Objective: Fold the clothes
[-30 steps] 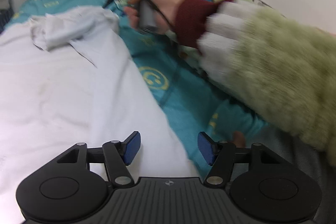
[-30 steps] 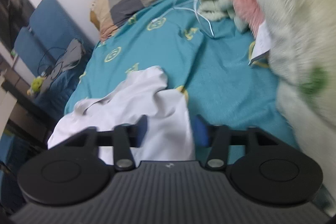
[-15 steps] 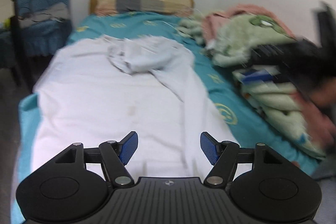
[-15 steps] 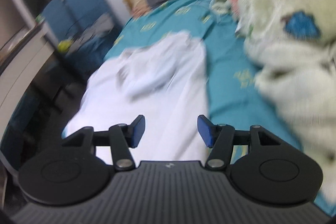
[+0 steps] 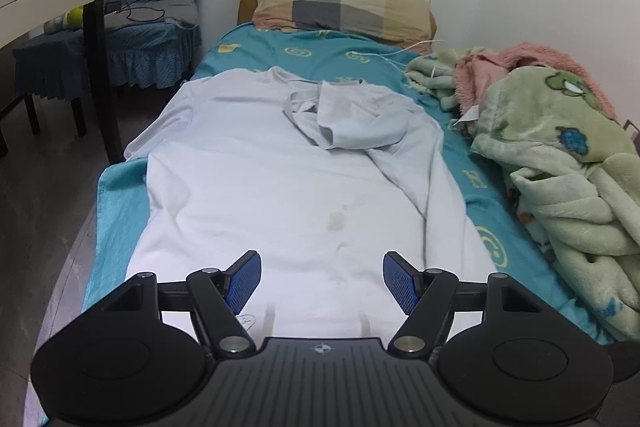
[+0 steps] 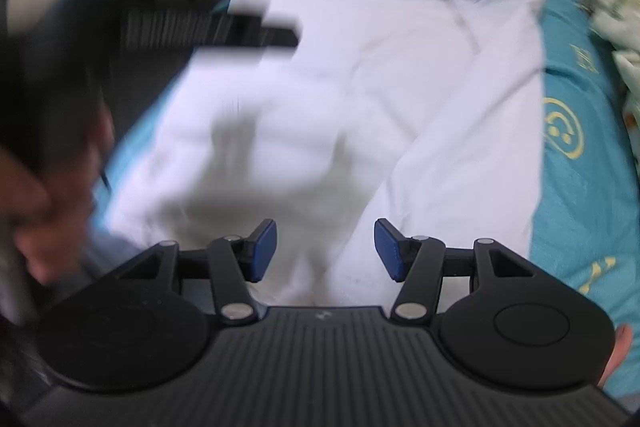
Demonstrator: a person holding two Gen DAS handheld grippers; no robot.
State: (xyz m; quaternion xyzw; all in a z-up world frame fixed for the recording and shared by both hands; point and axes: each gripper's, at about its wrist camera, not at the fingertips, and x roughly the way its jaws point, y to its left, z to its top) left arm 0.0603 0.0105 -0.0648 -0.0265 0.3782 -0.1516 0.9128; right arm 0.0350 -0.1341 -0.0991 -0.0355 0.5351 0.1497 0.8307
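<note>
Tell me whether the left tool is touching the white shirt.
Cannot tell. The left wrist view shows the open left tool over the white shirt, gripping nothing, but not whether its tips touch.

The bed (image 5: 352, 61) is covered by a teal sheet (image 5: 476, 183) printed with yellow motifs. A pale long-sleeved shirt (image 5: 280, 195) lies spread flat along the sheet, collar toward the headboard end, with one sleeve folded across its chest. A checked pillow (image 5: 340, 5) lies at the head, a white cable (image 5: 396, 53) just in front of it, and a heap of green and pink blankets (image 5: 560, 163) along the wall side.
</note>
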